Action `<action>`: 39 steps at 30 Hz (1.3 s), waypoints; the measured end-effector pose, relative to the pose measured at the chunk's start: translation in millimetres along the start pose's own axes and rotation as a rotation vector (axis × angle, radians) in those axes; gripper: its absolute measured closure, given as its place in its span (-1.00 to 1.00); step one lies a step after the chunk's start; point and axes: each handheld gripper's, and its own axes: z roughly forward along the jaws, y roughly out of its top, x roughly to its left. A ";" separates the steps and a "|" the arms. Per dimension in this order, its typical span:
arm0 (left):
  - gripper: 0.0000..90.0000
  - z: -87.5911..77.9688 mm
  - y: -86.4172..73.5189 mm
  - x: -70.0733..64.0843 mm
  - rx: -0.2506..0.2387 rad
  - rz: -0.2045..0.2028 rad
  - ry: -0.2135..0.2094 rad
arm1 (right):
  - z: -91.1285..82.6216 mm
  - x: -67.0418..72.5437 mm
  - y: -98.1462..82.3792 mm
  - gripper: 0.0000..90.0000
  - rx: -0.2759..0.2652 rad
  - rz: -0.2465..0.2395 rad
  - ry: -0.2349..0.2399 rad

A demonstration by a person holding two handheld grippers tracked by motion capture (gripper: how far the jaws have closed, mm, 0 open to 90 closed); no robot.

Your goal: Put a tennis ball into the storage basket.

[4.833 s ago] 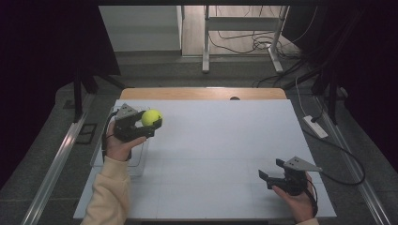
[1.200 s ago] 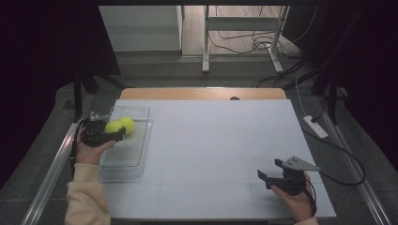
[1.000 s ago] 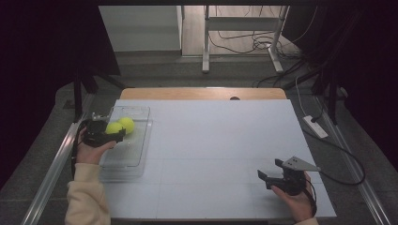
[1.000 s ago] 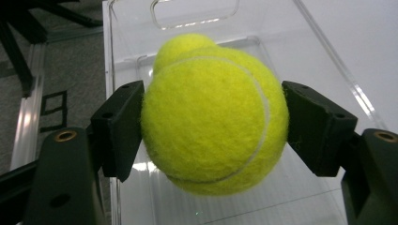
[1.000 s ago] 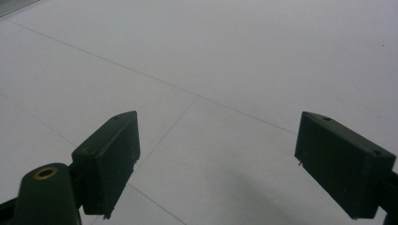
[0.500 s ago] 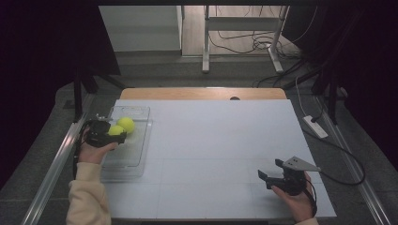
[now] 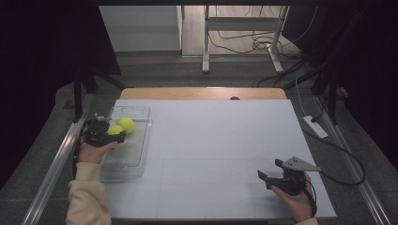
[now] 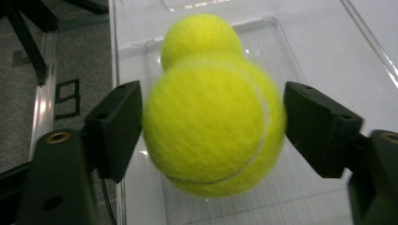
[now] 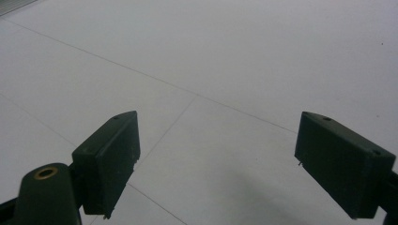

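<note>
The left gripper [image 8: 213, 126] fingers have just released 1 of 2 tennis balls [image 8: 213, 133] over the clear tray [image 7: 126, 154].

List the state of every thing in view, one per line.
Left tool: jaws just opening, pads off the near tennis ball.
Near tennis ball: between the jaws, blurred, over the clear tray.
Far tennis ball: lying in the tray.
Clear tray: upright, lidless.
Right tool: open, empty, over the table.

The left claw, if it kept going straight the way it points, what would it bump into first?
Probably the near tennis ball, which sits blurred right between the left claw's just-opening jaws, apparently loose. A second tennis ball lies just behind it in the clear plastic tray.
</note>
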 end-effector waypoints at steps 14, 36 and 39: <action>-0.78 -12.5 4.2 -0.7 -0.130 -0.062 -0.185 | -0.8 1.1 0.3 -0.67 -0.004 -0.008 -0.001; -0.75 -23.2 7.8 -23.8 -0.228 0.044 -0.368 | -0.7 0.3 0.3 -0.68 -0.003 -0.005 0.000; -0.75 -22.6 7.3 -28.1 -0.230 0.060 -0.382 | -0.4 0.0 0.4 -0.68 0.000 -0.007 -0.002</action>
